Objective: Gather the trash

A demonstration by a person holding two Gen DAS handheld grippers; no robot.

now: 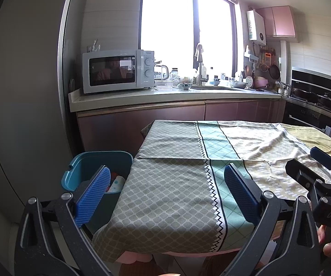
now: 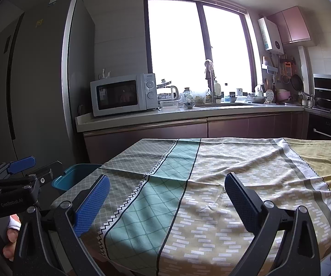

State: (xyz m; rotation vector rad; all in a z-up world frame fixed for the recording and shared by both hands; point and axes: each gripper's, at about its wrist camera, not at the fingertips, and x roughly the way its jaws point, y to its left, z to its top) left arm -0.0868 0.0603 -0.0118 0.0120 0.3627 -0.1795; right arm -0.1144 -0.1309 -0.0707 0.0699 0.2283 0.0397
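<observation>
A blue trash bin (image 1: 89, 168) stands on the floor at the table's left edge, with crumpled white and red trash (image 1: 116, 181) inside it. The bin's rim also shows in the right wrist view (image 2: 73, 177). My left gripper (image 1: 165, 184) is open and empty, held above the near left part of the table. My right gripper (image 2: 165, 191) is open and empty over the table's near middle. The right gripper shows in the left wrist view (image 1: 312, 163), and the left gripper in the right wrist view (image 2: 36, 168). No trash shows on the tablecloth (image 1: 177, 184).
The table is covered with a patterned grey, green and yellow cloth (image 2: 211, 184). A tall fridge (image 1: 22, 92) stands at left. Behind the table runs a counter (image 1: 165, 96) with a microwave (image 1: 117, 70), sink and dishes. A stove (image 1: 312, 96) is at right.
</observation>
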